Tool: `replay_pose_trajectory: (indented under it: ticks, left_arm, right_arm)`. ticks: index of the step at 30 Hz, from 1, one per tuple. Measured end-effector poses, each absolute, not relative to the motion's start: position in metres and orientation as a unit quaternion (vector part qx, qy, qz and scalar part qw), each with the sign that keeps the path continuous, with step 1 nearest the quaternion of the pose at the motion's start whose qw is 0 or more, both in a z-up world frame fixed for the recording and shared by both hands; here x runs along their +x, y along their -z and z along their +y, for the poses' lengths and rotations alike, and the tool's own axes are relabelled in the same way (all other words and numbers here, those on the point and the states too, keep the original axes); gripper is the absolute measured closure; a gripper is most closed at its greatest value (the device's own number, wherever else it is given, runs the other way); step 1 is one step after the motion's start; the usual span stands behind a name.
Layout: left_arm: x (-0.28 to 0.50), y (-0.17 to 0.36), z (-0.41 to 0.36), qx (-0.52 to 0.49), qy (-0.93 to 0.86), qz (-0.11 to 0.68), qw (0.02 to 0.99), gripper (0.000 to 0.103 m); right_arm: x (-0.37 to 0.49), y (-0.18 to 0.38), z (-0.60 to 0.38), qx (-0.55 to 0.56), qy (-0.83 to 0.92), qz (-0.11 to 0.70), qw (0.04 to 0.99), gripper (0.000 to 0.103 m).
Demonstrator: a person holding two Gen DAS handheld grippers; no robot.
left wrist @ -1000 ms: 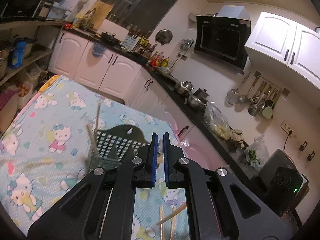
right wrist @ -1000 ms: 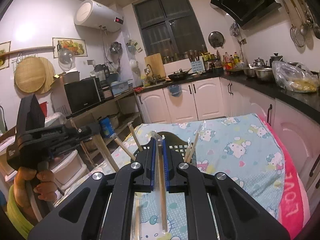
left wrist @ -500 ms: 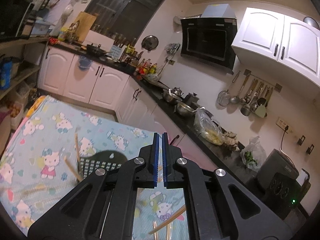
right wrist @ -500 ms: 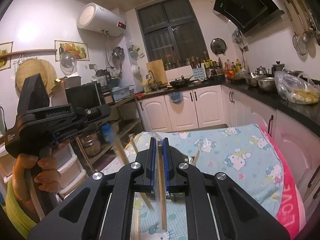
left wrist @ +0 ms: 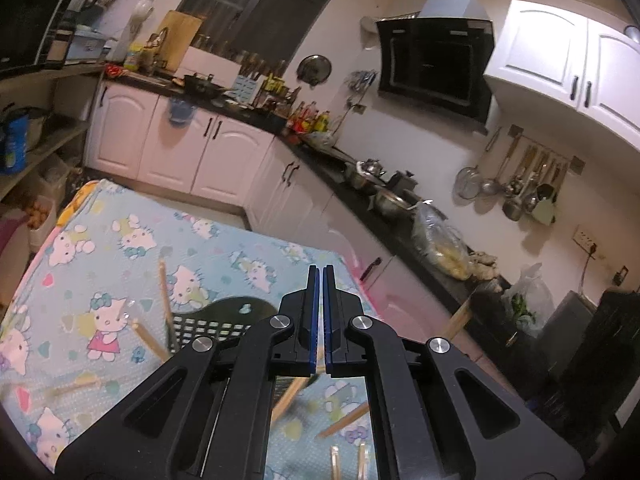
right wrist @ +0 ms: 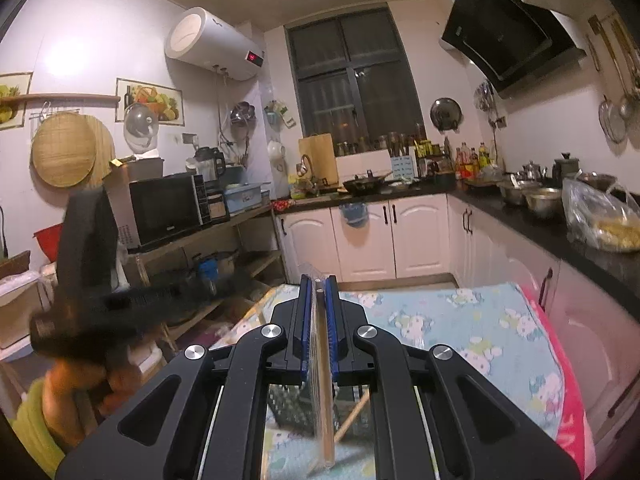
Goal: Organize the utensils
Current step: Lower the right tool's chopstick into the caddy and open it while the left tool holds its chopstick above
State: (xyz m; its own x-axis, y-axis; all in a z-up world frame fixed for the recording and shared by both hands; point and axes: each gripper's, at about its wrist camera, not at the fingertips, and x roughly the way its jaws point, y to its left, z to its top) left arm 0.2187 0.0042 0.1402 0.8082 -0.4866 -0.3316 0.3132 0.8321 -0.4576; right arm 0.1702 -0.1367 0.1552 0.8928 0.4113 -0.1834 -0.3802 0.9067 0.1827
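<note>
Right gripper: fingers clamped on a wrapped chopstick, which runs lengthwise between the pads and juts past them toward the camera. Left gripper: fingers clenched together, nothing between them. Below and just behind the left fingers stands a black mesh holder with chopsticks leaning in it. Loose chopsticks lie on the cartoon-print table cloth.
</note>
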Motion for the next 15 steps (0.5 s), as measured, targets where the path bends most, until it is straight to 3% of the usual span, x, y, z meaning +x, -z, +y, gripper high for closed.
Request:
replay_pose_trajectory:
  ticks: [15]
  left_arm:
    - [0.236,-0.093,0.001,-0.168,0.205,0.274,0.925,0.103]
  right_arm:
    - [0.243,-0.162,-0.136,0.083,-0.175,0.097,0.976,0.096]
